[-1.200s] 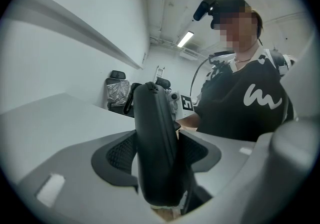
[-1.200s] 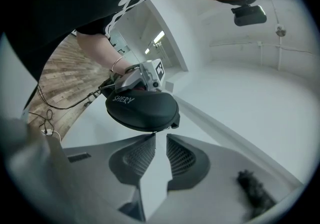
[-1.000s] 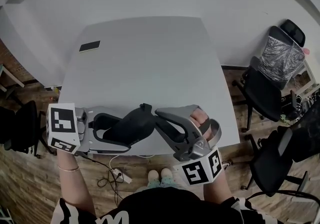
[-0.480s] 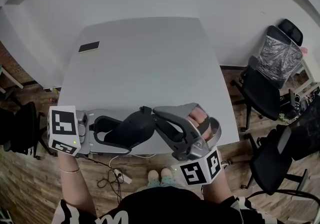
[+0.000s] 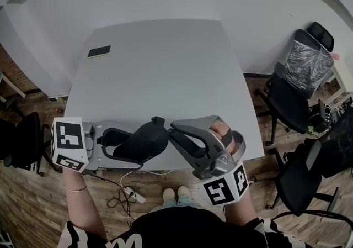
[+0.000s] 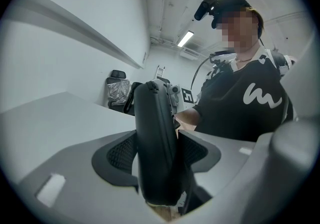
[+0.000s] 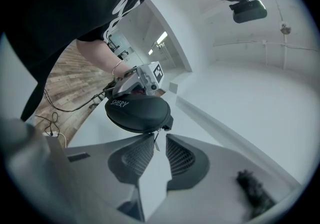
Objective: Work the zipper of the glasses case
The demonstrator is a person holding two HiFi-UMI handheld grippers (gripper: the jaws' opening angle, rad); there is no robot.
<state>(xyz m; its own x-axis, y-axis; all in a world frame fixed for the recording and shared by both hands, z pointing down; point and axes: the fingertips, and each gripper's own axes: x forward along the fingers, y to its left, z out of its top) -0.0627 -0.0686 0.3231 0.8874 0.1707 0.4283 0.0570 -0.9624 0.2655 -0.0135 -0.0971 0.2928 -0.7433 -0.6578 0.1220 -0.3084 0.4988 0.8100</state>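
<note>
A black zippered glasses case [image 5: 146,137] is held over the near edge of the grey table [image 5: 160,64]. My left gripper [image 5: 137,146] is shut on it. In the left gripper view the case [image 6: 155,133] stands on edge, clamped between both pads of the left gripper [image 6: 157,155]. My right gripper [image 5: 172,130] meets the case's right end. In the right gripper view the case [image 7: 137,111] sits just past the right gripper [image 7: 159,137]. Its jaws stand a little apart. The thin silver zipper pull [image 7: 155,143] hangs between them, with a gap beside it.
A small dark phone-like object [image 5: 99,51] lies at the table's far left corner. Black office chairs [image 5: 292,103] stand to the right, another chair [image 5: 22,142] to the left. A cable and power strip [image 5: 129,191] lie on the wood floor below.
</note>
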